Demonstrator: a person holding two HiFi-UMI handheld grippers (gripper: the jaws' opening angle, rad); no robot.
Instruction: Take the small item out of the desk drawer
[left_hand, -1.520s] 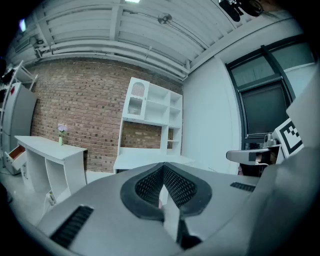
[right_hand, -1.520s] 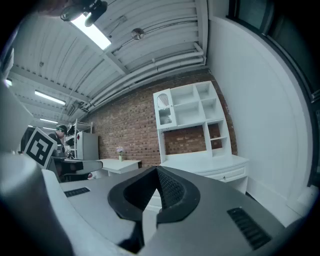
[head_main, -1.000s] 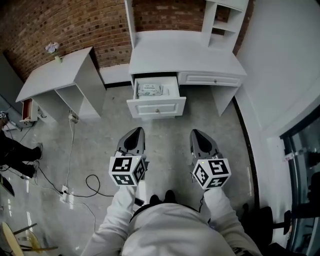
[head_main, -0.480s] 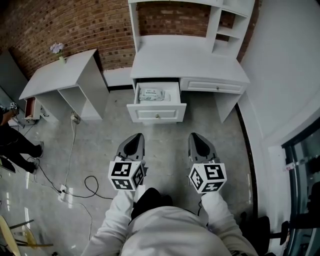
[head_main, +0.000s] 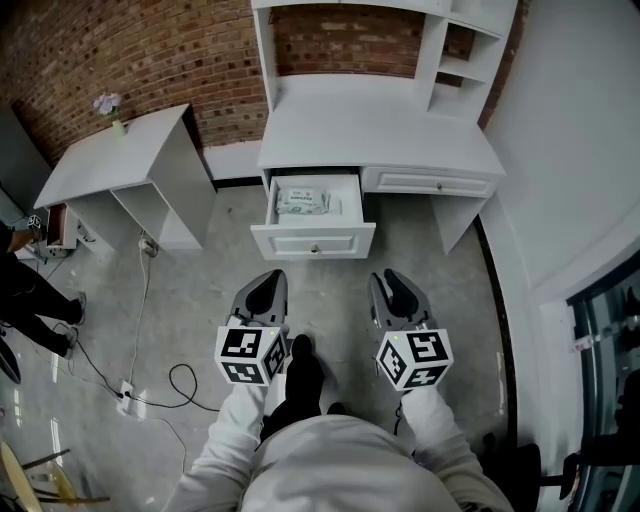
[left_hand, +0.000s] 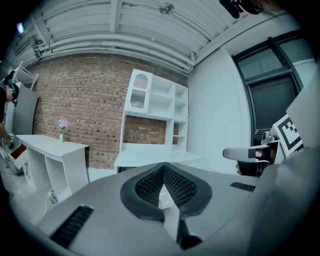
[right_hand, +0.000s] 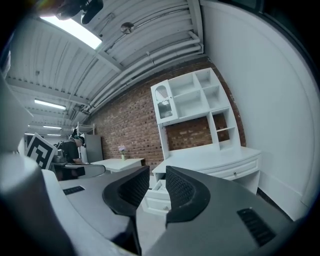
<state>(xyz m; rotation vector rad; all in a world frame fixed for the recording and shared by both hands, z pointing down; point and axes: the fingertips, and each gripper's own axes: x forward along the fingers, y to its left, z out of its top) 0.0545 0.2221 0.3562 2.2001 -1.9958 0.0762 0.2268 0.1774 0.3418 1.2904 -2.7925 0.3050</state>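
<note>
A white desk (head_main: 380, 125) stands ahead, and its left drawer (head_main: 313, 238) is pulled open. A pale flat packet (head_main: 302, 201) lies inside the drawer. Both grippers hover over the floor short of the drawer, pointing at it. My left gripper (head_main: 268, 283) is shut, its pads meeting at the tip (left_hand: 163, 169) with nothing in them. My right gripper (head_main: 393, 283) is open, and its jaws have just been opening. A narrow gap (right_hand: 157, 175) shows between them, through which I see the drawer (right_hand: 156, 196) far off. Nothing is between the jaws.
A white side table (head_main: 110, 160) with a small flower vase (head_main: 108, 105) stands to the left. Cables and a power strip (head_main: 130, 380) lie on the grey floor at the left. A person (head_main: 25, 290) stands at the left edge. A white wall (head_main: 570, 150) runs along the right.
Both grippers and the person holding them have come closer to the desk. The right gripper's jaws have parted; the left gripper's stay together.
</note>
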